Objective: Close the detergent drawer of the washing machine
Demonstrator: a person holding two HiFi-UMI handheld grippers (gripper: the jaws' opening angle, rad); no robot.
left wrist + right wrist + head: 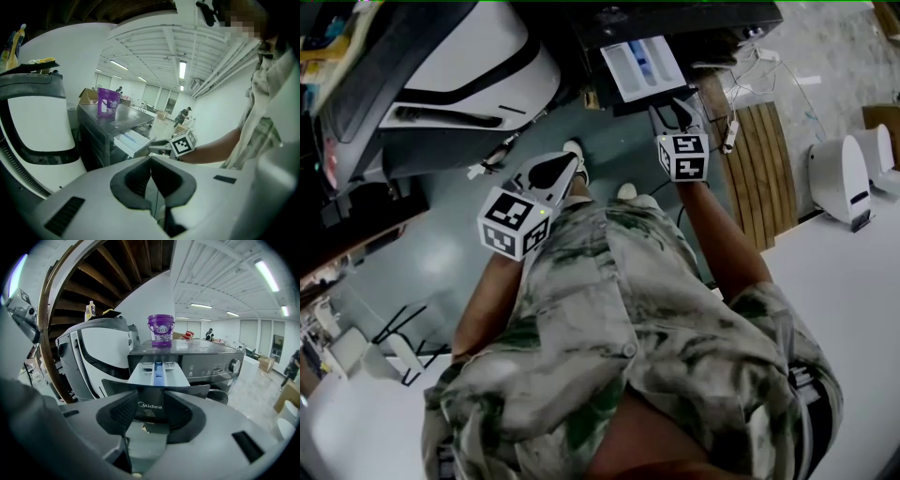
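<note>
**A:** Where is the detergent drawer?

**B:** The detergent drawer (pixel 158 373) stands pulled out of the dark washing machine (pixel 213 363). It is a pale tray with a blue strip down its middle and a dark front panel printed "Midea". In the head view it lies toward 12 o'clock, in front of the person.

**A:** And the right tool?

**B:** The right tool (pixel 675 114) sits at the drawer's 6 o'clock, with its tips right at the front panel. In the right gripper view its jaws are spread, and the panel fills the gap between them. I cannot tell whether the pads touch it.

**A:** The left one?

**B:** The left tool (pixel 151 187) hangs at about 7 o'clock of the drawer in the head view, well apart from it. Its jaws are pressed together at the tips, with nothing between them. The left gripper view looks across at the open drawer and the right tool beside it.

**A:** What else is around?

**B:** A purple bucket (pixel 161 330) stands on top of the washing machine, at 12 o'clock of the drawer in the right gripper view. A white machine with dark trim (pixel 96 355) stands just beside the washer at 9 o'clock, with a bottle (pixel 88 311) on top of it. In the head view a slatted wooden bench (pixel 759 159) lies at 4 o'clock of the right tool. The person's patterned shirt (pixel 619 319) fills the lower part of that view.
</note>
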